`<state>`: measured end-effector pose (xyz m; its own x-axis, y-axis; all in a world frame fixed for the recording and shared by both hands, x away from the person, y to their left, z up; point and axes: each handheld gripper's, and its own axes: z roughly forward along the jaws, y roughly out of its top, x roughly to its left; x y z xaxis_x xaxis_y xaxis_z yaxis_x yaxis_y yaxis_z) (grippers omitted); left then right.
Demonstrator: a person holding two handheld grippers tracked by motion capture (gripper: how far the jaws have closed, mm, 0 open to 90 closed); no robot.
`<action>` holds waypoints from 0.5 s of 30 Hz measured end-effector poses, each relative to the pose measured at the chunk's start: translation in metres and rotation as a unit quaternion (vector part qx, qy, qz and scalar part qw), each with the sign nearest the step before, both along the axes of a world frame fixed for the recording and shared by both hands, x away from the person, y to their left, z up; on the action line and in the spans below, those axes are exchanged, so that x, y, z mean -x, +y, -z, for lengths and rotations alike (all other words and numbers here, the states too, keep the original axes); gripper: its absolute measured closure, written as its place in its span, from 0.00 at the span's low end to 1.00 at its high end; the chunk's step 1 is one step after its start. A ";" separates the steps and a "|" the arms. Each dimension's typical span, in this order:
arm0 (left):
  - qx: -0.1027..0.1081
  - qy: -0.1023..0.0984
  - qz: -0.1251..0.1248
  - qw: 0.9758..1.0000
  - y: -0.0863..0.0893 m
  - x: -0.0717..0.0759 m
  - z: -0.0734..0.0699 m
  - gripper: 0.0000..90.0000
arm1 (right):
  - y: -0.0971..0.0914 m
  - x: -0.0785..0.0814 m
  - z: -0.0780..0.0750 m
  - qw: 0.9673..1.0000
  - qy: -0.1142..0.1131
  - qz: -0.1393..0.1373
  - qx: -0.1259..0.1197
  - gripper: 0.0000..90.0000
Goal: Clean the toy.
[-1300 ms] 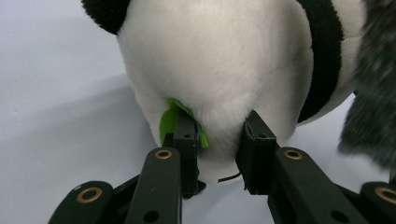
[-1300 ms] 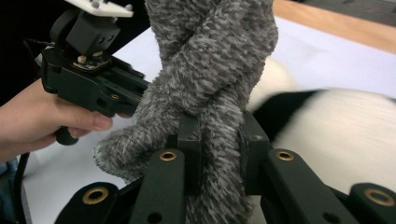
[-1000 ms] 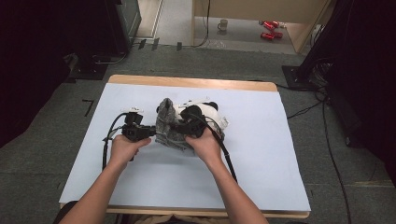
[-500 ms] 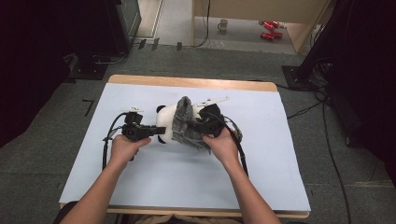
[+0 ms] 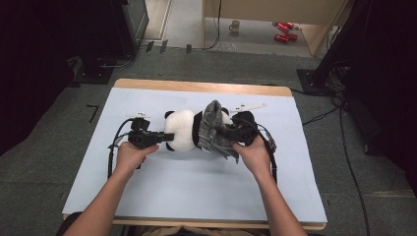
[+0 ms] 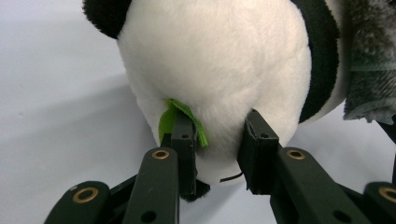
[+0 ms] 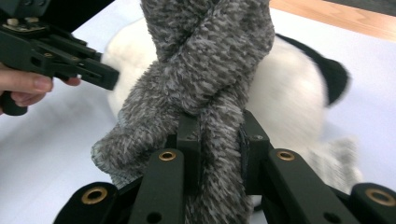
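Since the earlier frames the right gripper has been carried to the right across the table, and the grey fuzzy scarf has been drawn with it, so that more of the white body of the panda plush toy is now uncovered; the left gripper has been kept in its place

From the high view, the panda plush toy is seen lying near the middle of the pale blue table cover, with its length running left to right. The scarf is wrapped around the right part of the toy, where a black band of fur is seen just beside it. One loose end of the scarf is spread on the cover at the near side.

In the left gripper view, the jaws are closed on the white fur of the toy's rounded end, and a small green fabric tag is caught beside one finger. In the right gripper view, the jaws are clamped tightly on a twisted strand of the scarf, which is crossed over itself just above the fingers. The left gripper is seen there at the far left, touching the toy
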<state>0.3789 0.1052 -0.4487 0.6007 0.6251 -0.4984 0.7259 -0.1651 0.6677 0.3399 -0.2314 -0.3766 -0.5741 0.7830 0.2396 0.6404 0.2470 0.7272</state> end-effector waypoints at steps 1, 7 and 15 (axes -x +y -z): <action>0.001 -0.002 0.000 1.000 0.000 0.000 0.000 0.78 | -0.004 0.000 0.000 1.000 0.001 0.004 -0.001 0.84; 0.005 -0.011 0.000 1.000 0.001 0.000 0.001 0.77 | -0.025 0.000 0.004 1.000 0.005 0.029 -0.007 0.84; 0.020 -0.021 0.000 1.000 0.003 -0.001 0.002 0.64 | -0.036 -0.003 0.010 0.999 0.010 0.050 -0.006 0.84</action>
<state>0.3798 0.1083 -0.4510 0.6211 0.6054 -0.4978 0.6977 -0.1377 0.7030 0.3433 -0.2679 -0.3868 -0.4887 0.8328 0.2602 0.6759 0.1728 0.7165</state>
